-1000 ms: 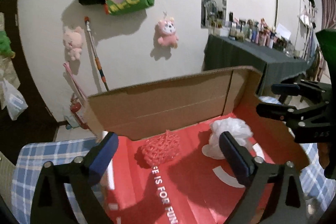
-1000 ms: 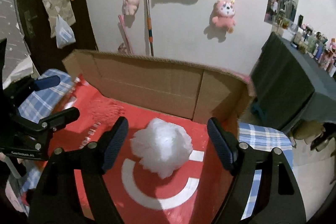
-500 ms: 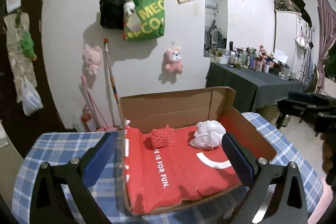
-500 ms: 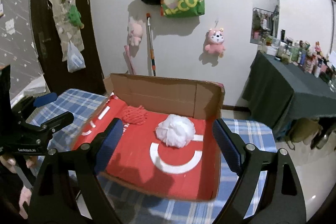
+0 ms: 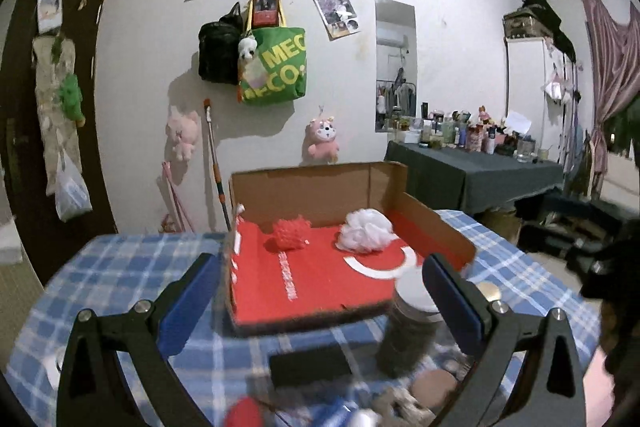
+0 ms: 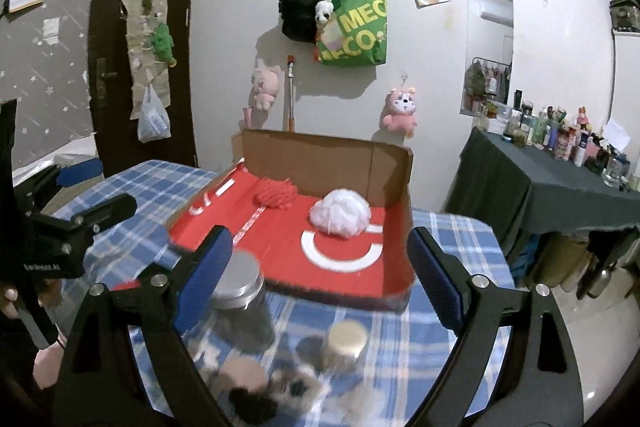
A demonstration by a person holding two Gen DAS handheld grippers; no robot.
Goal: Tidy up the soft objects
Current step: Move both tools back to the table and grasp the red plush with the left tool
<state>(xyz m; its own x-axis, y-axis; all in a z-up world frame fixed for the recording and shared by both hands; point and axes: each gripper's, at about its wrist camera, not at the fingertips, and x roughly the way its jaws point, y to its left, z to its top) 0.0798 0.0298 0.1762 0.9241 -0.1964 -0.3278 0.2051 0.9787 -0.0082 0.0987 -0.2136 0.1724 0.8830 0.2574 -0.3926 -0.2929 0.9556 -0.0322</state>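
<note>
Since the earlier frames both tools have been drawn back from the cardboard box (image 5: 320, 187), so that more of the checked surface (image 5: 120, 267) is seen. The left tool (image 5: 316, 303) and the right tool (image 6: 320, 279) are held spread wide with nothing between the fingers. The red mesh sponge (image 5: 291, 233) and the white bath pouf (image 5: 366, 230) lie apart on the box's red floor near its back wall. A lidded glass jar (image 6: 240, 297) is seen in front of the box, blurred.
</note>
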